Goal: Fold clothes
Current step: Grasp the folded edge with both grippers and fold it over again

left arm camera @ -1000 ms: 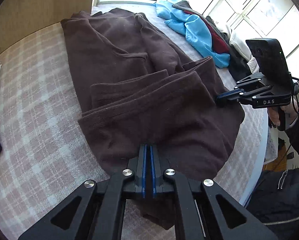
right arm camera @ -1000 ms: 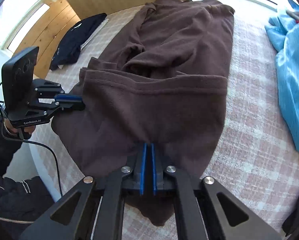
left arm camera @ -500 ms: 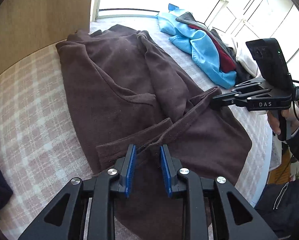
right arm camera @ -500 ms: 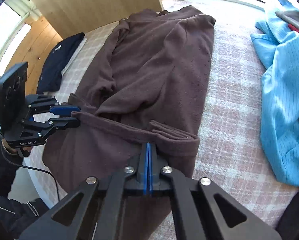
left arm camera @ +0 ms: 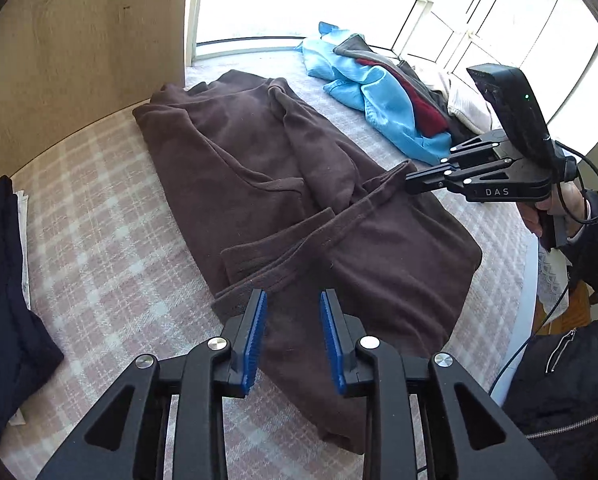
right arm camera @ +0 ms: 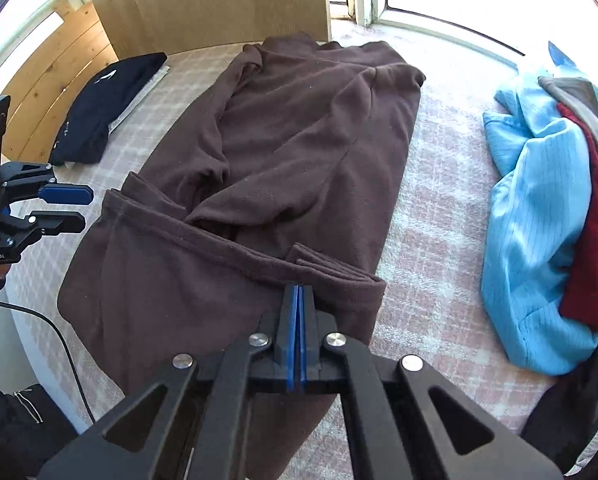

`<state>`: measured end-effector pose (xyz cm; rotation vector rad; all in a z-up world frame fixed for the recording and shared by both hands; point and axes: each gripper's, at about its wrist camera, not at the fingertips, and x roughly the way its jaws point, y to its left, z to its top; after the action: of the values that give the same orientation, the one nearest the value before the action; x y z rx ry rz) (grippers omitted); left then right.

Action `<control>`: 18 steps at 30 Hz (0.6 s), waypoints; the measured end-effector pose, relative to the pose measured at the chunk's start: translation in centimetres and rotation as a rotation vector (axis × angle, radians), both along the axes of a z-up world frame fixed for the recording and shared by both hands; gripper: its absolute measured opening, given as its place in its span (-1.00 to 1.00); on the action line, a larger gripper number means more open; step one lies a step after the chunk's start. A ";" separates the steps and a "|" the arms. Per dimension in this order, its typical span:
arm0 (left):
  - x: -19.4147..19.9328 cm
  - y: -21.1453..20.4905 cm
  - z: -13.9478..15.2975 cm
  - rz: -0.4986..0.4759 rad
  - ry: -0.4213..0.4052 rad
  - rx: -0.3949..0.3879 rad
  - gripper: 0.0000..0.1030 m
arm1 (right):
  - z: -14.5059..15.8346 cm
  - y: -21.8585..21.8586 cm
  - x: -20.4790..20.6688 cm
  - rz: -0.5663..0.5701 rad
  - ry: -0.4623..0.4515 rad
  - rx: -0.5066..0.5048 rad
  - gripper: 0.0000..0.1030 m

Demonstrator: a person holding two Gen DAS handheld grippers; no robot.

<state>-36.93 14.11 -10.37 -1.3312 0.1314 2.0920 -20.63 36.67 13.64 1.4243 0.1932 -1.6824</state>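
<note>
Brown robe (left arm camera: pixel 299 184) hem folded up partway, upper half still unfolded; left gripper (left arm camera: pixel 293 334) apart, empty; right gripper (right arm camera: pixel 297 334) clamped on hem's right end.

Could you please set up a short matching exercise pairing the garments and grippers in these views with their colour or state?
Column one:
1. fleece garment spread on the checked bedspread
2. crumpled shiny jacket
3. left gripper
4. right gripper

Column two:
A. light blue
B. jaws apart, holding nothing
C. dark brown
D. jaws pinched on the brown hem

Pairs: 1-C, 2-A, 3-B, 4-D
</note>
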 end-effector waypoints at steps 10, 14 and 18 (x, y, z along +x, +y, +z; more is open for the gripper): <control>-0.2 -0.2 -2.0 0.046 0.011 -0.147 -0.85 | -1.6 -0.5 0.1 -0.002 -0.008 0.054 -1.00; 1.7 1.6 -0.2 -0.053 -0.006 -0.033 -0.80 | 0.3 -0.7 1.6 0.044 -0.020 -0.011 -1.00; 1.4 2.5 -4.3 -0.086 0.003 -0.175 -0.78 | -1.7 -1.9 2.9 0.104 0.034 0.074 -1.00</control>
<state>-35.54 16.63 -14.64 -1.3978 0.3738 2.0483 -17.70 34.73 11.99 1.4159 0.3458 -1.6297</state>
